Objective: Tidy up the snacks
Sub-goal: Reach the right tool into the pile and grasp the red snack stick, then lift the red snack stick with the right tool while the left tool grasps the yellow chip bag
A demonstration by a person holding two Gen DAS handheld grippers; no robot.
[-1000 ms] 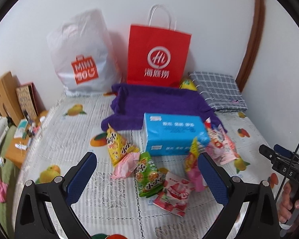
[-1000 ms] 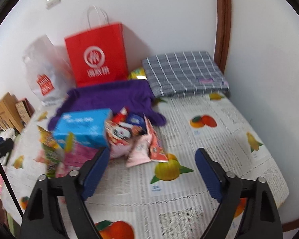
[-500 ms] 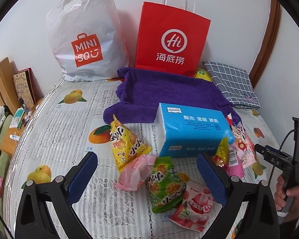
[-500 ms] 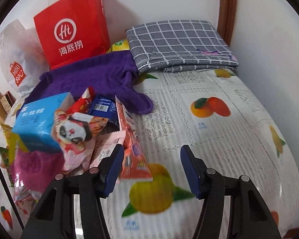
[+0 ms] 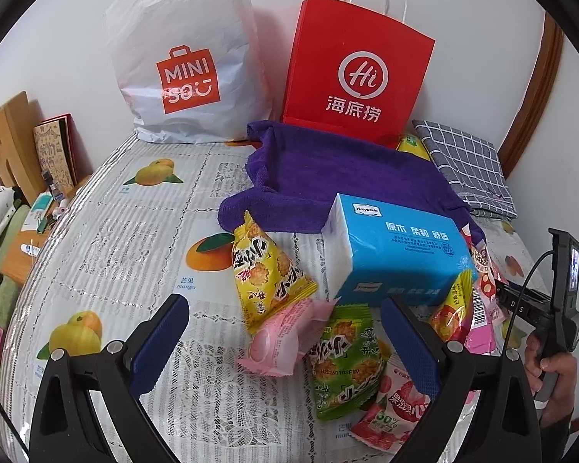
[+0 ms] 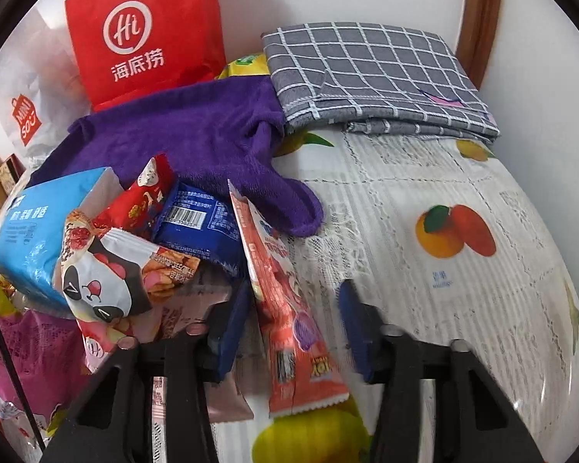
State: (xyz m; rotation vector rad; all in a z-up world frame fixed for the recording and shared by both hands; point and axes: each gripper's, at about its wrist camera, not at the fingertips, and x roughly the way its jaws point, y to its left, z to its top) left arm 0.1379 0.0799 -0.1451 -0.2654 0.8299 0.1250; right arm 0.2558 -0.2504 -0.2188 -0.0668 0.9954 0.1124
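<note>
Red "Hi" bag (image 5: 357,73), white MINISO bag (image 5: 185,61); left claw (image 5: 283,303) wide, right claw (image 6: 294,292) closing around red packet (image 6: 289,332)

right gripper (image 6: 289,328) lower, jaws narrowed around red packet (image 6: 285,308)

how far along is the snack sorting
Barely started. Done: nothing visible; the loose heap of snack packets lies around the blue tissue box on the fruit-print tablecloth. In hand: the right tool is closing around an upright red-orange foil packet; the left tool hovers open. Left: the whole heap.
</note>
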